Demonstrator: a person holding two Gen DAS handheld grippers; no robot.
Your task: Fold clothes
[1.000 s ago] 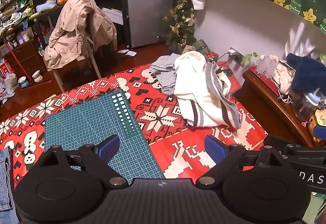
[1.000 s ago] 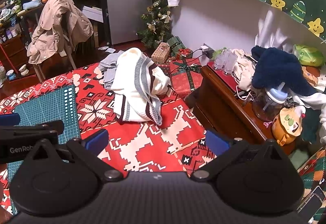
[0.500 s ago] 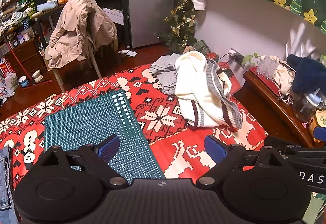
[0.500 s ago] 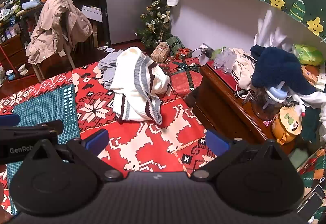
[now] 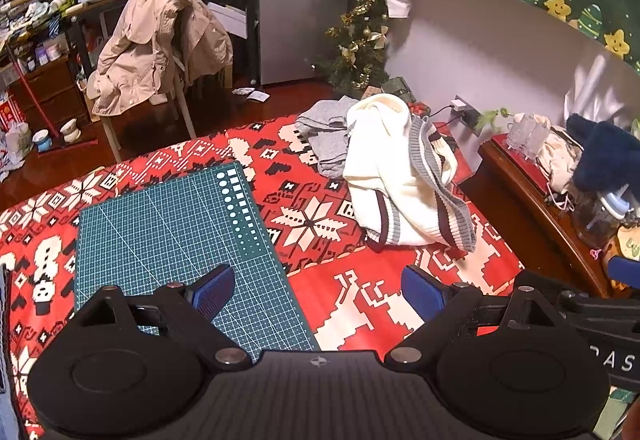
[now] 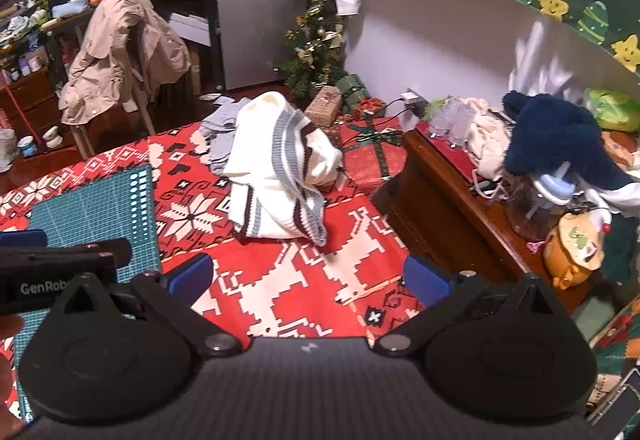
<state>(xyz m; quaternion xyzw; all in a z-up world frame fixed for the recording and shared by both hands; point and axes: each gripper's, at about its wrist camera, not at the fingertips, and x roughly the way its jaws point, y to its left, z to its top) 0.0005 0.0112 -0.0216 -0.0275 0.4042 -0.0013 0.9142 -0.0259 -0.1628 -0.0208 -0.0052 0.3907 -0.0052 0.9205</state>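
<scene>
Barely anything has shifted since the earlier frames. Left gripper point(image 5: 316, 290) hangs spread and empty over the green gridded cutting mat point(image 5: 168, 236); the crumpled cream knit sweater with grey-striped trim point(image 5: 400, 180) lies ahead-right (over a grey garment point(image 5: 324, 136)), nearer the right gripper point(image 6: 306, 278), likewise spread, empty.

Warm, dim indoor light leaves both views slightly grainy. The white wall point(image 5: 472, 52) at far right is brightest. Fisheye curvature bends the edges, corners fall black, and far-left shelves point(image 6: 24, 16) look soft.
</scene>
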